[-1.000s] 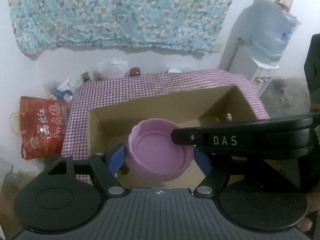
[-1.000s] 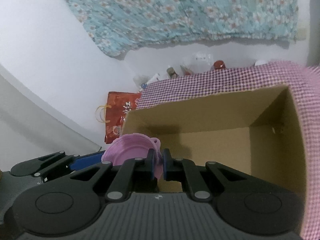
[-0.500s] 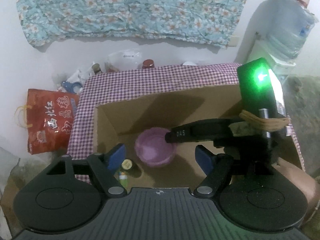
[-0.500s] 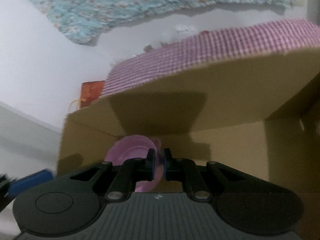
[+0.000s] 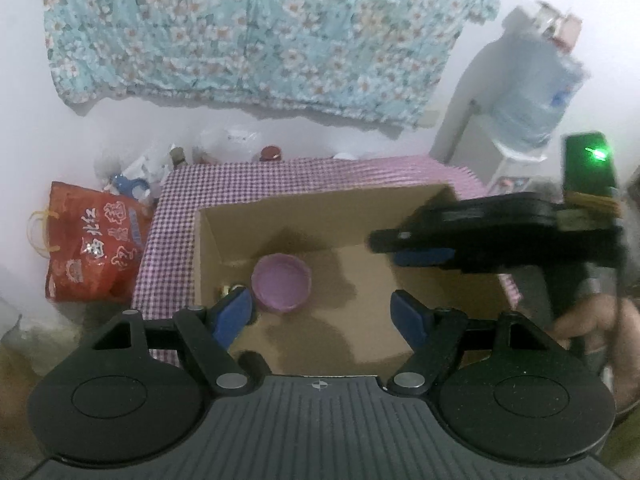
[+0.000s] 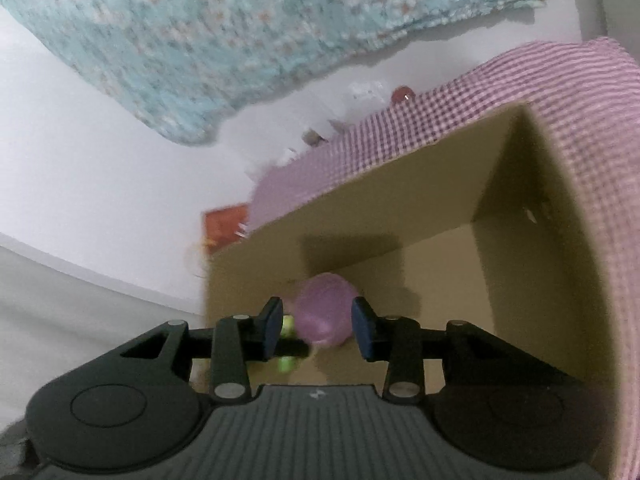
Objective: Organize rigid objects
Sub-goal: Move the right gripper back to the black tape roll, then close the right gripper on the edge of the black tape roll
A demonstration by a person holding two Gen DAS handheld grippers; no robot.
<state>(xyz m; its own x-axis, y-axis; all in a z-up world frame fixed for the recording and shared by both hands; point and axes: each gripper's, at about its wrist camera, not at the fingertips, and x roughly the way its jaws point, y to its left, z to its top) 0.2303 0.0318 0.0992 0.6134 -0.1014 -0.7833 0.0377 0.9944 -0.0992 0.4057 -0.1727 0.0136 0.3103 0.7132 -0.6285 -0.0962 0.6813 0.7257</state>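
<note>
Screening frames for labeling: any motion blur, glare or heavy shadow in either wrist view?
Left wrist: mostly sharp; right gripper smeared, its green LED flaring; soft shadows on the cardboard box floor. Right wrist: blurred throughout, pink bowl and floral cloth smeared; dark shadow on the box's back wall; fisheye bending in both.

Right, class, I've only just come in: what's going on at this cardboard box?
A person is tidying things into a cardboard box on a checked cloth, working a pair of tongs in each hand. The pink bowl now sits on the box floor. The right tongs are opening just above it, no longer gripping it. The left tongs hang open and empty over the box.
</note>
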